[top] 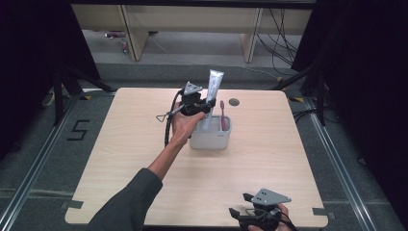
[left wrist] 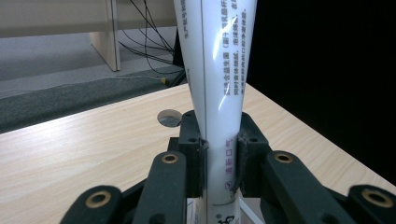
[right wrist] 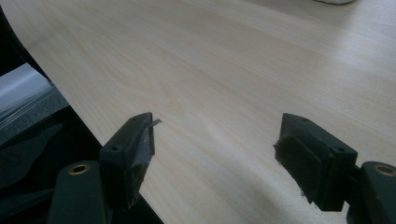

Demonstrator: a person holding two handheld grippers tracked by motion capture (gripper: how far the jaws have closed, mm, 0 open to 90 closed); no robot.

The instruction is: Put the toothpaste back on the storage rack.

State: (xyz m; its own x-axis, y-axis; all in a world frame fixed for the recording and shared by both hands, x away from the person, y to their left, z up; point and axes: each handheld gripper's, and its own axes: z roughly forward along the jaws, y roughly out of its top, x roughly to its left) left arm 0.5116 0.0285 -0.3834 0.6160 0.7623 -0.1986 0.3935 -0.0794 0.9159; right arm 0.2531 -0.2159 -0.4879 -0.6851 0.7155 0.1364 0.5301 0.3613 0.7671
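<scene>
Even overhead light, soft focus, dark surroundings

Floor (top: 43,159): grey carpet, metal rails
Sides: black curtains (top: 29,53)
Rear: pale wooden desk legs (top: 132,31), cables (top: 281,38)
Table (top: 130,144): light wood

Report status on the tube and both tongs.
Left tongs shut on toothpaste tube, upright over holder. Right tongs open, empty. Pink toothbrush alongside.

A pale wooden table (top: 144,159) with rounded corners stood on a dark grey carpeted floor (top: 43,163) — a round grey cable grommet (top: 234,102) sat near its far edge. Light wooden furniture legs (top: 132,36) rose beyond, black cables (top: 281,41) trailing beside them — and black curtains (top: 365,72) hung at both sides.
</scene>
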